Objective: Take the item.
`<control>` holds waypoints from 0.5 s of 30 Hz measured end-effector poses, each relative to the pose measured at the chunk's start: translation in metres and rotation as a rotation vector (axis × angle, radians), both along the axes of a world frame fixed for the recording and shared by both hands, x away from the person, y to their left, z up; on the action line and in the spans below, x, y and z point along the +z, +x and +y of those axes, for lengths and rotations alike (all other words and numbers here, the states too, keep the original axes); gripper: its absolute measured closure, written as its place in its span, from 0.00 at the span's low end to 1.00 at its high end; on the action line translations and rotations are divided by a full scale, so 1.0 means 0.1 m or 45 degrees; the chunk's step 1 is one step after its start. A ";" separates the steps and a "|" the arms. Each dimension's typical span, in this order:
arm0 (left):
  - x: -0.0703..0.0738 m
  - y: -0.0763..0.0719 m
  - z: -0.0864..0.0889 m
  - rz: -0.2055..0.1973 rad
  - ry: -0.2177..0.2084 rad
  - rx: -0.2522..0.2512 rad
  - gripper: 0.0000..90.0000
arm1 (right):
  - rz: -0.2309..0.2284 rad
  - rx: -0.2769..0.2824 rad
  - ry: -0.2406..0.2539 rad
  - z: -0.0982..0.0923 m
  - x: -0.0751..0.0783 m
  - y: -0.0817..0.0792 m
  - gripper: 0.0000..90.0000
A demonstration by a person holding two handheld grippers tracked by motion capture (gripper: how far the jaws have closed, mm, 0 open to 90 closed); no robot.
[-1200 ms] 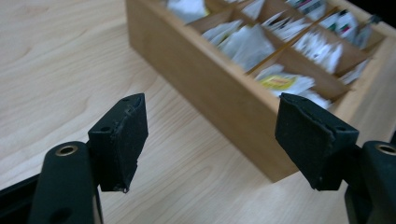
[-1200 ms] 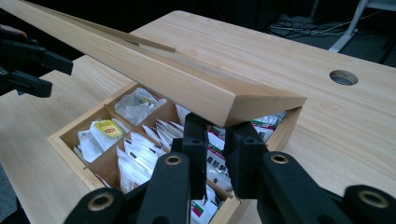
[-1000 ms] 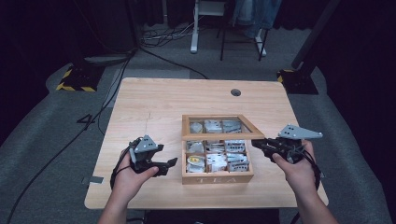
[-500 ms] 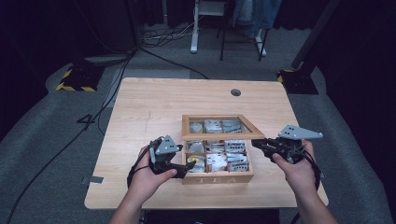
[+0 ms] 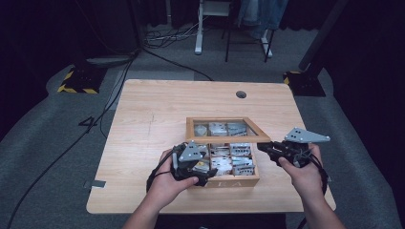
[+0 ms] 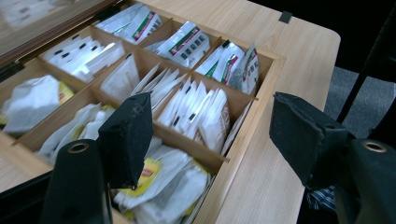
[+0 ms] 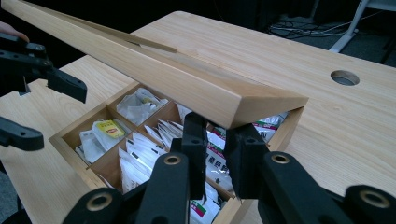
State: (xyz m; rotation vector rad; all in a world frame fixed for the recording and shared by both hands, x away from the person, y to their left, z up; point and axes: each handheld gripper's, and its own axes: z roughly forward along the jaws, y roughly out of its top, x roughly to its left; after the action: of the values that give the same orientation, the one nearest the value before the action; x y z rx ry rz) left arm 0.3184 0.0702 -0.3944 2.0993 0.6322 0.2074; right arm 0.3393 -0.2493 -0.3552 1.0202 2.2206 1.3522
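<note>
While the right gripper (image 7: 215,154) props the glass-paned wooden lid (image 5: 224,130) with narrow jaws at its corner, we judge the light wooden compartment box (image 5: 239,182) of tea sachets (image 6: 196,112) opened, nothing yet extracted. Our left gripper (image 5: 195,168), jaws wide, has advanced from the surface (image 5: 153,119) to the box's near-left compartment.

Tea bags (image 6: 191,109) fill box (image 5: 224,181) on table (image 5: 157,109).

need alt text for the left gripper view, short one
An open wooden tea box on a light wooden table, its compartments packed with white tea bag sachets. The left gripper is open in the foreground, one black jaw over the near compartments and the other out past the box's edge, above the table.
</note>
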 end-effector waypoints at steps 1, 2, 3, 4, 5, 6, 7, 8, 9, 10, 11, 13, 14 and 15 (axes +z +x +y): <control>0.00 0.00 -0.06 0.001 -0.008 -0.016 0.35 | 0.000 0.000 0.002 0.00 0.00 0.00 0.87; 0.00 0.00 -0.06 0.001 -0.008 -0.016 0.35 | 0.000 0.000 0.002 0.00 0.00 0.00 0.87; 0.00 0.01 -0.09 0.001 -0.010 -0.021 0.35 | 0.000 0.000 0.002 0.00 0.00 0.00 0.87; 0.01 0.01 -0.12 0.000 -0.011 -0.026 0.35 | -0.001 0.002 0.003 0.00 0.00 0.00 0.87; 0.01 0.03 -0.18 0.003 -0.018 -0.037 0.35 | -0.001 0.002 0.003 0.00 0.00 0.00 0.87; 0.01 0.03 -0.18 0.003 -0.018 -0.037 0.35 | -0.001 0.003 0.004 0.00 0.00 0.00 0.87; 0.00 0.04 -0.23 0.005 -0.020 -0.039 0.35 | -0.001 0.004 0.005 0.00 0.00 0.01 0.87; 0.00 0.04 -0.23 0.005 -0.020 -0.039 0.35 | -0.001 0.004 0.005 0.00 0.00 0.01 0.87; 0.00 0.05 -0.26 0.006 -0.023 -0.038 0.35 | 0.000 0.004 0.006 -0.01 0.00 0.01 0.87; -0.01 0.05 -0.28 0.006 -0.021 -0.041 0.35 | 0.001 0.004 0.008 0.00 0.00 0.01 0.87; -0.01 0.06 -0.31 0.003 -0.020 -0.042 0.35 | 0.001 0.004 0.007 -0.01 0.00 0.01 0.87; -0.01 0.08 -0.40 0.005 -0.030 -0.054 0.36 | 0.003 0.004 0.009 -0.01 0.00 0.01 0.87; -0.01 0.08 -0.40 0.005 -0.030 -0.054 0.36 | 0.003 0.004 0.009 -0.01 0.00 0.01 0.87; -0.01 0.10 -0.45 0.004 -0.038 -0.068 0.36 | 0.003 0.005 0.009 -0.01 0.00 0.01 0.87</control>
State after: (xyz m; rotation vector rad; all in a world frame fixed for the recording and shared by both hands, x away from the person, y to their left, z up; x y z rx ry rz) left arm 0.3280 0.0252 -0.3956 2.0852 0.5773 0.1633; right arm 0.3402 -0.2501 -0.3549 1.0209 2.2220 1.3627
